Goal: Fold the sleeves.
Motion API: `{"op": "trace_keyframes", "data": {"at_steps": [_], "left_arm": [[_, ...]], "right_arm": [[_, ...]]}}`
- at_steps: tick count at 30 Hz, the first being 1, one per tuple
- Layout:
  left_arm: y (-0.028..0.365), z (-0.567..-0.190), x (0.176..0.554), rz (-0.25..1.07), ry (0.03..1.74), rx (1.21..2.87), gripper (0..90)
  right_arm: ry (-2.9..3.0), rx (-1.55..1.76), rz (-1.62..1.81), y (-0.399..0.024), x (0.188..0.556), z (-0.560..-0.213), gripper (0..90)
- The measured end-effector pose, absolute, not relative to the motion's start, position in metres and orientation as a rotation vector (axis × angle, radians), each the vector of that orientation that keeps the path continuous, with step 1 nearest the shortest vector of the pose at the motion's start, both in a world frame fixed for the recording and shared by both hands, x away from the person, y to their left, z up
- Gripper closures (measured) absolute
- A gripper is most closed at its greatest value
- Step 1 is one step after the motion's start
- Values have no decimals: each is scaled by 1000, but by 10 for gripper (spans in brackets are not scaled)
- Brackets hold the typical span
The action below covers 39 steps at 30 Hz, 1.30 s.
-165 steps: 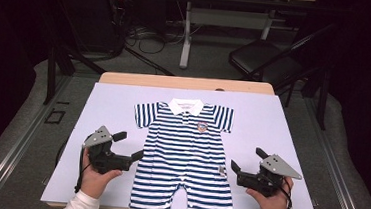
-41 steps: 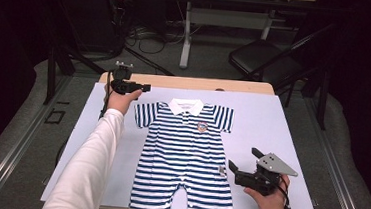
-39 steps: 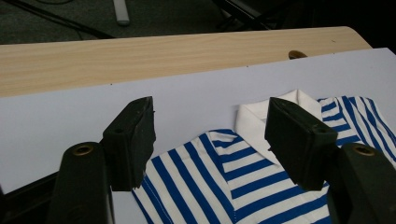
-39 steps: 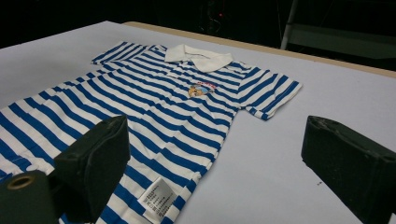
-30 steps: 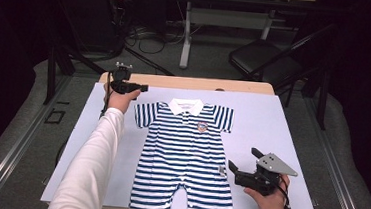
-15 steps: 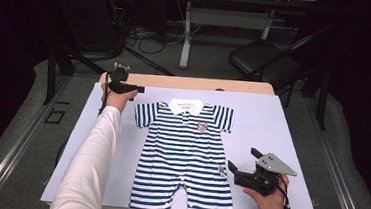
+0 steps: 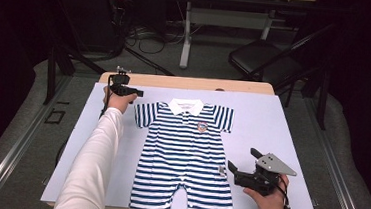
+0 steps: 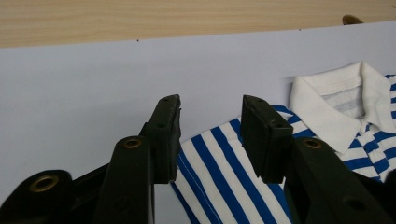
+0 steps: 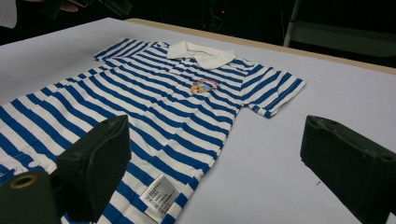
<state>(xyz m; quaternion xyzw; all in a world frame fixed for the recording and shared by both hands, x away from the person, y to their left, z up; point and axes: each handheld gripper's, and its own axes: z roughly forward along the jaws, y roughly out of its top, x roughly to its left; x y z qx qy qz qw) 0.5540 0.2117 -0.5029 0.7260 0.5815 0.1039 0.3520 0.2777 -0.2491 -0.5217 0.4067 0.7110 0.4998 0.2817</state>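
A blue-and-white striped baby romper with a white collar lies flat on a pale sheet. My left gripper is reached out to the far left, at the romper's left sleeve. In the left gripper view its jaws have just been closing. The sleeve's upper edge lies between them with a gap on both sides, so my left gripper is open. My right gripper rests open near the front right, beside the romper's lower right side, with nothing between its jaws.
The sheet covers a wooden table whose far edge shows bare. A white care label sticks out of the romper's side seam. Behind the table are a dark chair, a white desk leg and floor cables.
The left hand went from the table's front to the far left sleeve, and over the last second sank a little onto it with narrower jaws. The right gripper has stayed put.
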Motion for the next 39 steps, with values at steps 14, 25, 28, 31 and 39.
{"op": "trace_keyframes", "data": {"at_steps": [14,25,28,31,39], "left_arm": [[211,-519,560,252,1561,1913,659],[216,-530,561,230,1605,1913,685],[218,-532,562,231,1612,1920,685],[219,-535,562,221,1613,1923,687],[217,-540,564,217,1607,1924,685]], "right_arm": [[1902,1095,1343,-250,277,-521,84],[1902,1100,1344,-250,277,-522,85],[1906,1099,1343,-250,278,-522,85],[1907,1101,1343,-250,277,-522,87],[1904,1100,1343,-250,278,-522,90]]}}
